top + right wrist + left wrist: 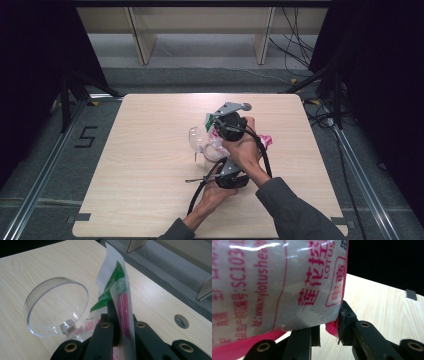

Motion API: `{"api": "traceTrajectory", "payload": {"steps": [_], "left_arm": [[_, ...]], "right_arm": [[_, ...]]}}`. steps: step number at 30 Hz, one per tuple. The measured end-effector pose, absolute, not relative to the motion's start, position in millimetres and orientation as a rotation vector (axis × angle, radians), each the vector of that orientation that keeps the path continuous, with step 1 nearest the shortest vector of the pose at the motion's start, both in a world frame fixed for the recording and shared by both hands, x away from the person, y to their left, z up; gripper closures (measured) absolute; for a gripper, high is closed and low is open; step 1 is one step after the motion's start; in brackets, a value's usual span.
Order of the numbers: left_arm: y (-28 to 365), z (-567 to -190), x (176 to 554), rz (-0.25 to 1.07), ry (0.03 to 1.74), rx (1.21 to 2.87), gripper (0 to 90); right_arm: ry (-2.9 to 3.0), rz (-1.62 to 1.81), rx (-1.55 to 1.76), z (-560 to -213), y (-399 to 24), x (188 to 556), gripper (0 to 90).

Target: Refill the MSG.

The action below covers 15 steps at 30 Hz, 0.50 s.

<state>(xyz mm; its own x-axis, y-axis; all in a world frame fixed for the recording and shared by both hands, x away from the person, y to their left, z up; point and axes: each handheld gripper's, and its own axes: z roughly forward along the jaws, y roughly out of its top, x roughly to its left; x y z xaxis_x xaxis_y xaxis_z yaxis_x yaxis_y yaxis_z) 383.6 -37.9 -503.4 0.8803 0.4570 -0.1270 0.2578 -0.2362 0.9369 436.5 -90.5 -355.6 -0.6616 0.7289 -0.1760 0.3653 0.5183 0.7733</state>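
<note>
On the wooden table (150, 150) a person works with two hand-held grippers close together near the middle, a little to the right; the left gripper (220, 167) is on the near side, and the right gripper (216, 125) is just behind it, on the far side.

The left gripper view shows a white plastic bag with pink printing (277, 282) pressed between the two black jaws at its lower corner; the jaws stand only partly closed, because the pink sealed edge of the bag fills the gap between them; so this gripper has a firm hold on the bag.

The right gripper view shows its jaws drawn fully together on a thin clear sleeve with a green top (117, 290); inside the sleeve I see red sticks, maybe straws, but I cannot say for sure; the sleeve stands upright out of the jaws.

Just to the left of the grippers a clear round lid (56, 306) with a small knob rests tilted on the table; in the high view a clear container (212, 152) seems to stand beside the bag, though it is small and not sharp.

My judgement: both packages are already picked up and gripped, and the lid is already off; what is left is probably to open a package and put the contents in the container; nothing is poured or placed yet, as far as I can see.
</note>
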Motion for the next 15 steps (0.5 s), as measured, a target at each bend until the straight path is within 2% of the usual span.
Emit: {"api": "traceTrajectory", "payload": {"steps": [2, 4, 15], "left_arm": [[-37.5, -503.0, 383.7, 0.197, 0.535, 1.831, 74.9], [-44.3, -504.1, 379.3, 0.138, 0.579, 1.740, 74.8], [-45.2, -503.6, 378.1, 0.144, 0.587, 1.738, 74.8]], "right_arm": [[2.283, 0.988, 0.880, -354.2, -90.8, 437.6, 90.0], [2.294, 0.972, 0.893, -356.1, -88.9, 437.9, 90.0], [2.285, 0.982, 0.879, -358.4, -89.0, 439.0, 90.0]]}}
